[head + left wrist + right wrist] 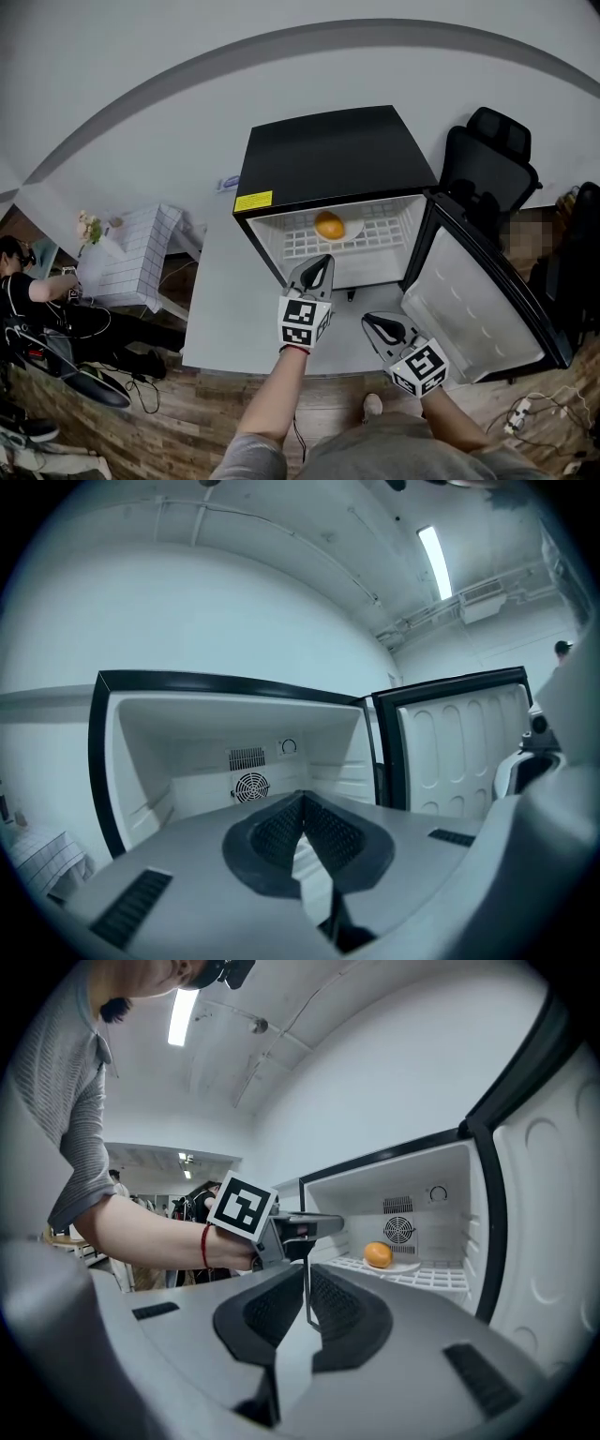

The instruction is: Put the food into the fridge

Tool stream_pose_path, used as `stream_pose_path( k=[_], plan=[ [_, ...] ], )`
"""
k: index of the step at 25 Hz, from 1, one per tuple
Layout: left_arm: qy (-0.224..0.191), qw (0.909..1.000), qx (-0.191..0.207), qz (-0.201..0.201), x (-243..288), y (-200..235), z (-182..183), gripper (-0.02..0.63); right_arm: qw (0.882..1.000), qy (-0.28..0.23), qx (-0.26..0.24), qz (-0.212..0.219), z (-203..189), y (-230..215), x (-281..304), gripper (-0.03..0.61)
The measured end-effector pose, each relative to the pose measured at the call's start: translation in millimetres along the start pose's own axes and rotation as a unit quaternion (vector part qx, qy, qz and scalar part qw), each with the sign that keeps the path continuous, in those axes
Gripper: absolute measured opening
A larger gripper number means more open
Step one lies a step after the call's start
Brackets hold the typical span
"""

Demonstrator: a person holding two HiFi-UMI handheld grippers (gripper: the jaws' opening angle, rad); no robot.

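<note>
A black mini fridge (337, 155) stands on a white table (220, 309) with its door (478, 300) swung open to the right. An orange (329, 225) lies on a small white plate (353, 229) on the wire shelf inside. My left gripper (323, 261) is shut and empty, its tips just in front of the fridge opening, below the orange. My right gripper (370, 321) is lower and to the right, near the door, also shut and empty. The right gripper view shows the orange (378, 1254) and the left gripper (319, 1227). In the left gripper view the gripper body (302, 799) hides the orange.
A black office chair (487, 159) stands behind the open door. A white tiled box (141, 253) sits at the left, with a seated person (23, 291) beyond it. Cables and a power strip (520, 412) lie on the wooden floor.
</note>
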State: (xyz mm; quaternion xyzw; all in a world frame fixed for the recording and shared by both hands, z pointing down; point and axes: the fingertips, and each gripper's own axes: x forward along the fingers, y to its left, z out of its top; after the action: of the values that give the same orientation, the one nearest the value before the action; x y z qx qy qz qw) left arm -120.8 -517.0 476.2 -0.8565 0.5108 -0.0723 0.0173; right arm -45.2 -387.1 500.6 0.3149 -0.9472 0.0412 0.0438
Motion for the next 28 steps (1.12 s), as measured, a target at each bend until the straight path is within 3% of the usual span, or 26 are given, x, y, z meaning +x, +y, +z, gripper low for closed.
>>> stream_pose_path(
  k=[16,28],
  plan=[
    [-0.012,0.9995,-0.014,-0.024,-99,-52,4,0.009,0.999,-0.018,-0.006,-0.034,15,41,-28,0.014],
    [-0.047,0.9975,-0.020,-0.049,-187,-90,23,0.009,0.997,-0.027,-0.009,-0.065,26,86,-56,0.014]
  ],
)
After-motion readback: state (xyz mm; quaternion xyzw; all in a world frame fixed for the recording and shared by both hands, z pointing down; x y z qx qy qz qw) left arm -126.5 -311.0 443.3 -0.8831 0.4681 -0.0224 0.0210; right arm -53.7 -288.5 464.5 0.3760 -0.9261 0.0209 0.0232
